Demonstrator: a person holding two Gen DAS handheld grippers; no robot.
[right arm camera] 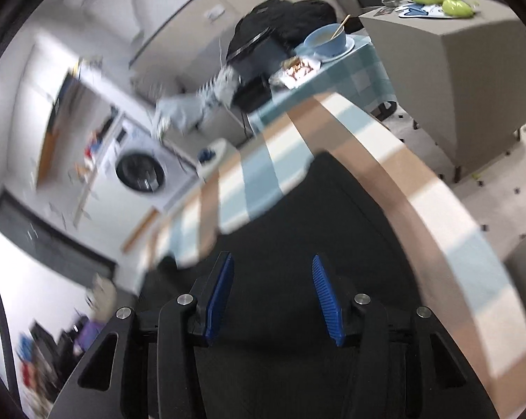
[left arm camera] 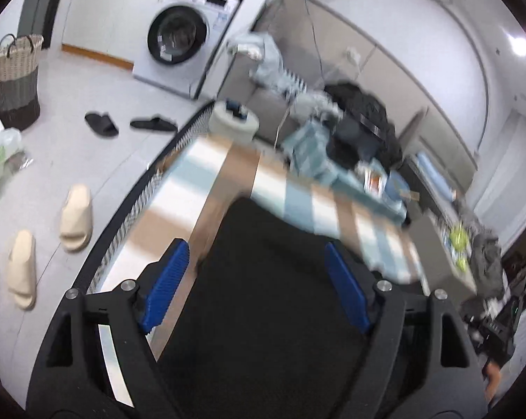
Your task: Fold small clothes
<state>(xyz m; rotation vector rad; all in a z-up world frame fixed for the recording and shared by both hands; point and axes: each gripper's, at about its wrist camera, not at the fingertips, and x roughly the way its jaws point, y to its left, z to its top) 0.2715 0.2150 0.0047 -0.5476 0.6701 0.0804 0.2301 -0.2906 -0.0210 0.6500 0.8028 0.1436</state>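
A black garment [left arm camera: 263, 279] lies on the striped table [left arm camera: 207, 160], filling the lower middle of the left wrist view. My left gripper [left arm camera: 256, 272] is open, its blue pads [left arm camera: 168, 279] spread wide over the black cloth. In the right wrist view the same black garment [right arm camera: 315, 209] lies on the striped table [right arm camera: 437, 202]. My right gripper [right arm camera: 271, 293] is open above it, blue pads [right arm camera: 327, 300] apart. Both views are blurred by motion. Whether the pads touch the cloth cannot be told.
A heap of pale and dark clothes [left arm camera: 333, 115] sits at the table's far end, with a white roll [left arm camera: 233, 120] near the edge. A washing machine [left arm camera: 182, 38], basket [left arm camera: 15, 76] and slippers [left arm camera: 76, 216] are on the floor left. A blue bowl [right arm camera: 327, 40] stands far off.
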